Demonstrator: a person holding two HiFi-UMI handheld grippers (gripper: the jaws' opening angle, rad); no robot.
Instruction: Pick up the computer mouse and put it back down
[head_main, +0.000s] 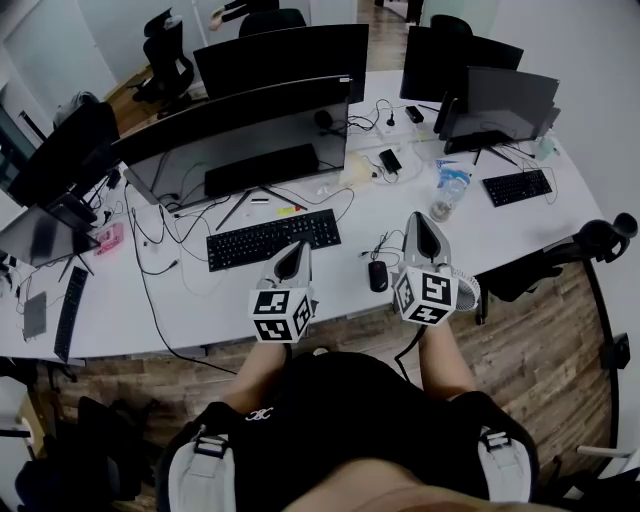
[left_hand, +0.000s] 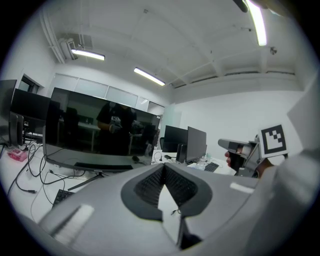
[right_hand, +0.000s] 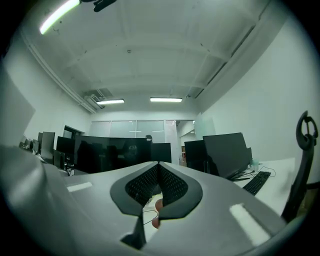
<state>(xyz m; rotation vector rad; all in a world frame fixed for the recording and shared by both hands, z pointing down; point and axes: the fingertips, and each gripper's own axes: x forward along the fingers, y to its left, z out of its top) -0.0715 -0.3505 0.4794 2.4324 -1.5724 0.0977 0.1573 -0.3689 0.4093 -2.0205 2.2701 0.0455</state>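
Note:
The black computer mouse lies on the white desk near its front edge, its cable running back. Neither gripper touches it. My left gripper hovers to its left, in front of the black keyboard. My right gripper hovers just right of the mouse. Both are held above the desk and aim level across the room, so neither gripper view shows the mouse. The left gripper's jaws meet at the tip, empty. The right gripper's jaws are likewise shut on nothing. The left gripper view catches the right gripper.
A wide curved monitor stands behind the keyboard, with more monitors at the back right. A water bottle, a phone and a second keyboard lie to the right. An office chair stands at the desk's right end.

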